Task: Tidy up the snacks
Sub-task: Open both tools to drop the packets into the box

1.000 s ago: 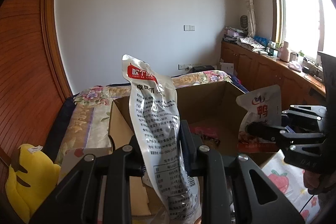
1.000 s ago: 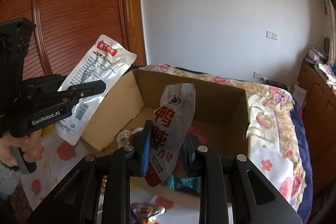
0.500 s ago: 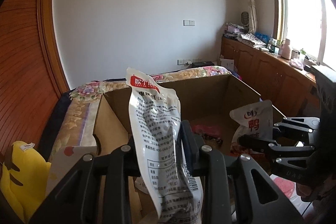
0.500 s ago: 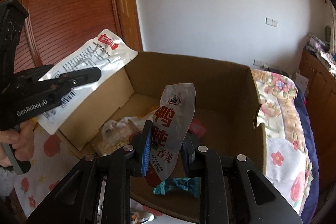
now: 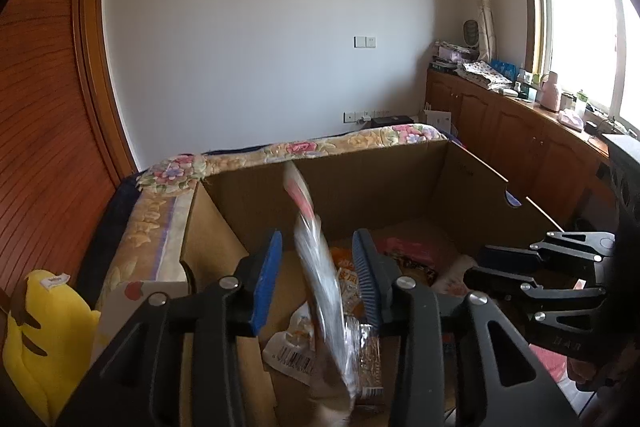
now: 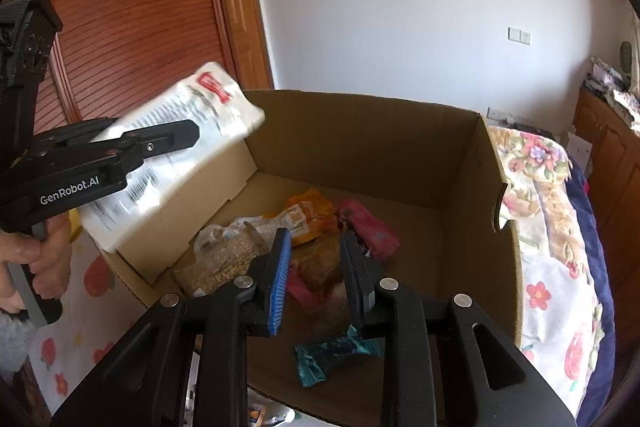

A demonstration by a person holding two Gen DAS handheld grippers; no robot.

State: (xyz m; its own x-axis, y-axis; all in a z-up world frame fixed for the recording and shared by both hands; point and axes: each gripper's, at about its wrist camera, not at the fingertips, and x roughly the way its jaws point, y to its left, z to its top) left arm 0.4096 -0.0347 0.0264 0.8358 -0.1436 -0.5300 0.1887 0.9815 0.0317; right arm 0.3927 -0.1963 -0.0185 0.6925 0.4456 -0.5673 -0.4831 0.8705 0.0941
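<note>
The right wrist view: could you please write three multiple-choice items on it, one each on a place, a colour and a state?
1. Where does the teal wrapper lie?
A. on the bedspread
B. inside the cardboard box
C. on a wooden cabinet

2. What colour is the ribbed pad on the right gripper?
A. blue
B. red
C. green

3. How do the right gripper's fingers stand?
A. shut on a pouch
B. shut on nothing
C. open

Key: 1 B, it rests on the box floor by the near wall. 2 A, the pad's edge shows blue. 3 C, a wide gap separates them.
</note>
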